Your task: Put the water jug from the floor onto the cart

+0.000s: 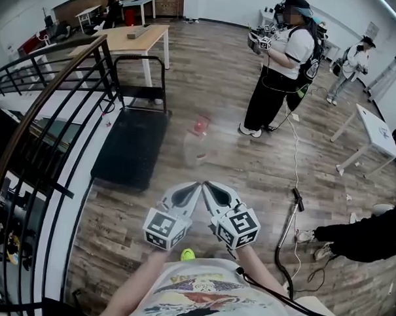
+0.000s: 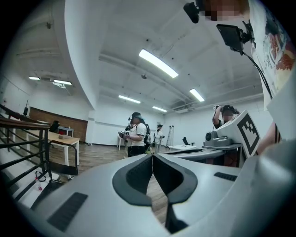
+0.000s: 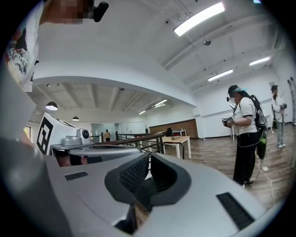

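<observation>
Left hand-held gripper (image 1: 196,187) and right hand-held gripper (image 1: 208,186) side by side, jaws together, empty; water jug (image 1: 197,142) stands on wooden floor (image 1: 250,164) beside black cart (image 1: 129,148)

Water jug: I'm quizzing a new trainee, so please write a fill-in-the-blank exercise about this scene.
The water jug sits on the ___. Its cap is ___. In the head view, the cart lies to the jug's ___. The left claw and right claw are both ___, holding nothing.
Missing: floor; red; left; shut.
</observation>
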Motion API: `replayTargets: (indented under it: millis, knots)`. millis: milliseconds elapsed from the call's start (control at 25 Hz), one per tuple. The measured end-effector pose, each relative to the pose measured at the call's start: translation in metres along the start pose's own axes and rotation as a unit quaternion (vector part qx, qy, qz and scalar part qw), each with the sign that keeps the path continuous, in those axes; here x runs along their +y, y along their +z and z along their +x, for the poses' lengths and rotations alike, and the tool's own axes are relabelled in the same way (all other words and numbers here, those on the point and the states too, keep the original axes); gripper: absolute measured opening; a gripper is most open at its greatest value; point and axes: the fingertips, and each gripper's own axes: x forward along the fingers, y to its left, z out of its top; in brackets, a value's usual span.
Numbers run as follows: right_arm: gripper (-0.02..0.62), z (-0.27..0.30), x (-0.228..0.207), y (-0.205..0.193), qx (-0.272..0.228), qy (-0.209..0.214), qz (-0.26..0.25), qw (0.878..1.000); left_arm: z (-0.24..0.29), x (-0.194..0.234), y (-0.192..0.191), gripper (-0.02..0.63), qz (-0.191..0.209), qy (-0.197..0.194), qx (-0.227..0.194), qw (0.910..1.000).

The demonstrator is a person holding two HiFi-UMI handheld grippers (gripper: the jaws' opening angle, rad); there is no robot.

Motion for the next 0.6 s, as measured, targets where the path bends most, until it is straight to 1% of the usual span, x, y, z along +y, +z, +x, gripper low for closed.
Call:
replayTargets:
  millis: [320, 600]
  knots:
    - [0.025, 0.011, -0.011, -0.009, 0.02, -0.004, -0.002, 1.0, 0.013, 0.012, -0.009, 0.011, -0.017, 0.004, 0.005, 0.9998]
    - [0.025, 0.052, -0.032, -0.012, 0.026, 0.017, 0.008, 0.999, 0.035, 0.048, -0.014, 0.011, -0.023, 0.024, 0.016, 0.9993]
